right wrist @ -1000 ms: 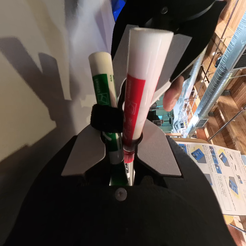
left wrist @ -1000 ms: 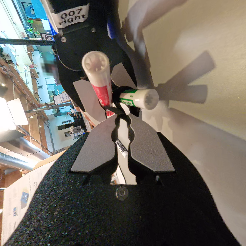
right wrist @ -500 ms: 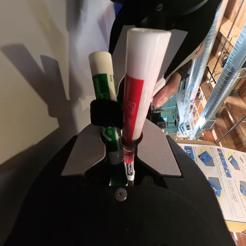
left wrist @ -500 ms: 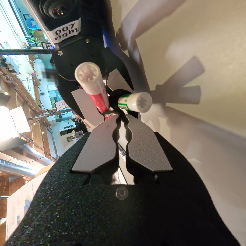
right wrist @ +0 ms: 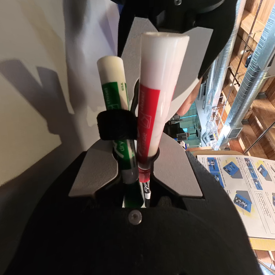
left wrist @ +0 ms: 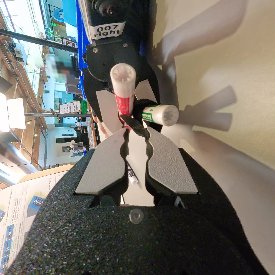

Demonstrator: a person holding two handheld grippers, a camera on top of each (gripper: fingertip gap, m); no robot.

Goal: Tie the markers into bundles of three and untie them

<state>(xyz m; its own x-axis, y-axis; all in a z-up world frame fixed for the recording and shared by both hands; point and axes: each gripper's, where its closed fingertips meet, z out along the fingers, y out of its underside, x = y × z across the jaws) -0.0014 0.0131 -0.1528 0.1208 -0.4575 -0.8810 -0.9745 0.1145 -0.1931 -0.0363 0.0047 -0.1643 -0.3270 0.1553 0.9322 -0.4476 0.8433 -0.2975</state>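
My right gripper (right wrist: pixel 135 150) is shut on a red marker (right wrist: pixel 157 92) and a green marker (right wrist: pixel 114 92), which stick out forward side by side. A black strap (right wrist: pixel 116 126) is wrapped around the green marker only. In the left wrist view the red marker (left wrist: pixel 123 89) and green marker (left wrist: pixel 159 114) point toward the camera, and the strap's loose tail (left wrist: pixel 135 124) hangs between my left gripper's tips. My left gripper (left wrist: pixel 136 131) is open, and the tail touches its right finger. A black marker (left wrist: pixel 131 174) lies on the table below.
The cream table (left wrist: pixel 238 156) carries strong shadows of the grippers. A printed instruction sheet (right wrist: pixel 241 186) lies on cardboard at the side. A blue bin (left wrist: pixel 80 44) stands behind the right gripper. A person's fingertip (right wrist: pixel 186 105) shows behind the left gripper's fingers (right wrist: pixel 197 56). Only a small space, under 4 cm, lies between the two pairs of fingers.
My left gripper's jaws have spread apart from pinching the strap tail, and the tail now lies loose between them. The right gripper keeps its hold on the red and green markers.
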